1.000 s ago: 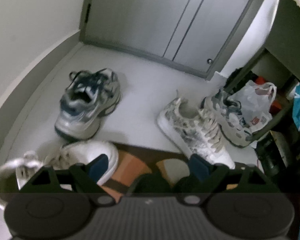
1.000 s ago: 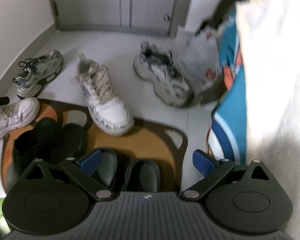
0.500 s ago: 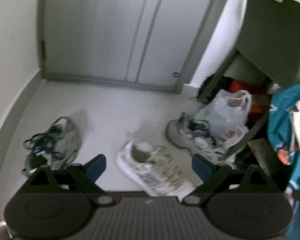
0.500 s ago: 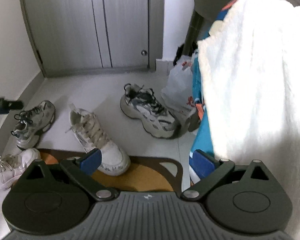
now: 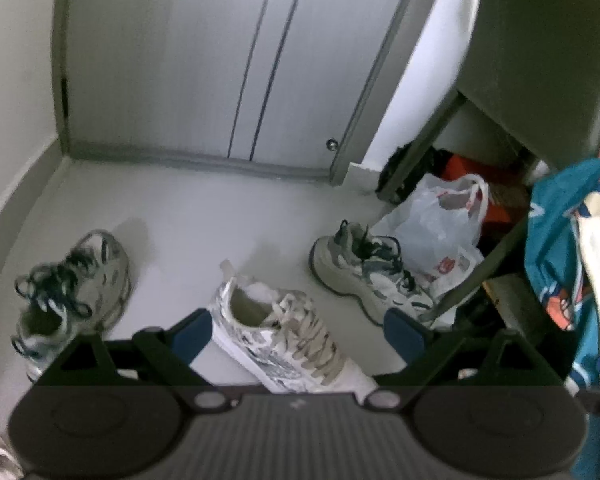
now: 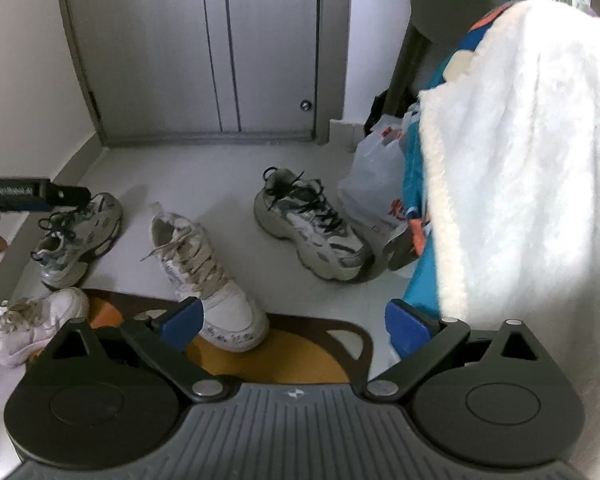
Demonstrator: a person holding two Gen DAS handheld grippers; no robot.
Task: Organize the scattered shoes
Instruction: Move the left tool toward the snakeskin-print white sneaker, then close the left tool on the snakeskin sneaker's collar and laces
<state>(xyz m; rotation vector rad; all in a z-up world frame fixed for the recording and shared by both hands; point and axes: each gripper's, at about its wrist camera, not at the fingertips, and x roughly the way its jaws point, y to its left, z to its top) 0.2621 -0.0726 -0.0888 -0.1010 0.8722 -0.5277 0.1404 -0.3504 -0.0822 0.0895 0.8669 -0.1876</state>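
Left wrist: left gripper [image 5: 298,330] wide open, empty, above white sneaker [image 5: 288,336] | right gripper [image 6: 294,320] wide open, empty | grey sneakers [image 6: 312,224] [image 6: 76,236] apart on floor [image 6: 220,184] | mat [image 6: 284,352] under sneaker toe

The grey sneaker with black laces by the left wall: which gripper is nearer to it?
Left. The left gripper hovers right above that grey sneaker; the right gripper sits well off to its right.

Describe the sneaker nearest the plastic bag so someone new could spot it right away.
Start at the grey door and drop right to the white plastic bag. The chunky grey sneaker lies on the floor right beside the bag. Unlike the white sneaker with pale laces left of it, this one has black laces and a thick sole.
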